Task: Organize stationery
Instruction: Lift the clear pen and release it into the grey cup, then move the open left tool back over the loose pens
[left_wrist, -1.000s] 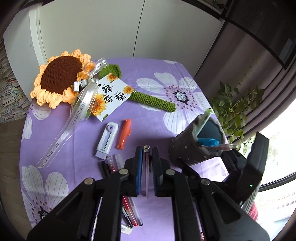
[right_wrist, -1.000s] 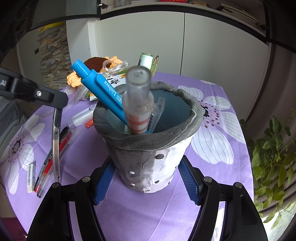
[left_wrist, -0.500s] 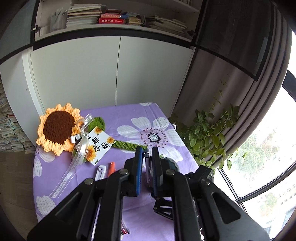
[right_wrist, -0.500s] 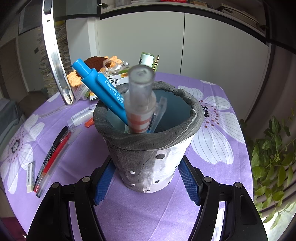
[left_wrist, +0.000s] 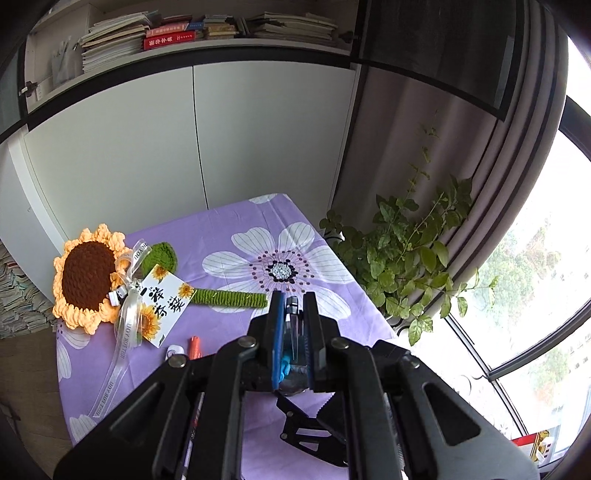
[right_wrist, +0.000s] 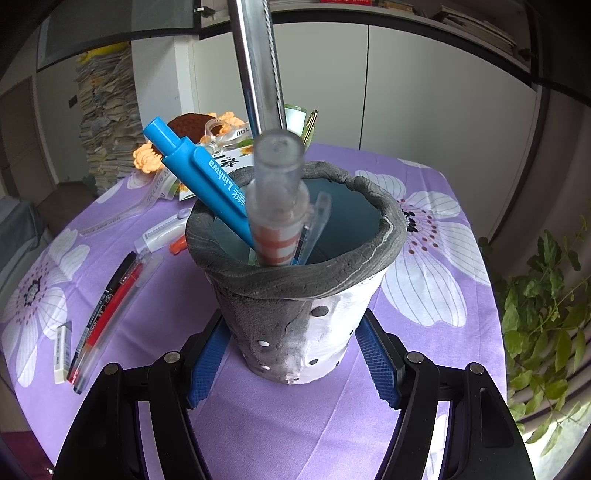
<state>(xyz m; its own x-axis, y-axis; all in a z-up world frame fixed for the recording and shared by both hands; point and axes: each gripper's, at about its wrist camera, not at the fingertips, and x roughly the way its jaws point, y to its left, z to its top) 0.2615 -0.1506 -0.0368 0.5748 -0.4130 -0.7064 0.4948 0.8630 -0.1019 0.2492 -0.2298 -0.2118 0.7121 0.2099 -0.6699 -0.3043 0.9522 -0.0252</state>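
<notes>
I find a table under a purple cloth (right_wrist: 424, 369) printed with white flowers, backed by white cupboard doors (left_wrist: 184, 147) with books shelved above. A leafy plant (left_wrist: 402, 258) stands at the window side, and stacked papers (right_wrist: 107, 122) rise at the far left in my right view. A crochet sunflower (left_wrist: 86, 280) with ribbon and a printed tag lies at the far end of the cloth.

On the cloth to the left lie loose pens (right_wrist: 107, 310), a black one and a red one side by side, an eraser (right_wrist: 62, 347) just beside them, and a correction tape (right_wrist: 159, 232) with an orange item (right_wrist: 178, 244) next to it.

My right gripper (right_wrist: 291, 354) points downward, its blue pads pressed on both sides of the grey pen cup (right_wrist: 295, 295). The cup stands upright and holds a blue pen (right_wrist: 199, 170), a clear pen (right_wrist: 279, 206) and others.

My left gripper (left_wrist: 293, 325) is angled down over the table, fingers clamped together on a slim silvery pen (left_wrist: 293, 314). In my right view that pen (right_wrist: 258, 66) hangs above the cup mouth
</notes>
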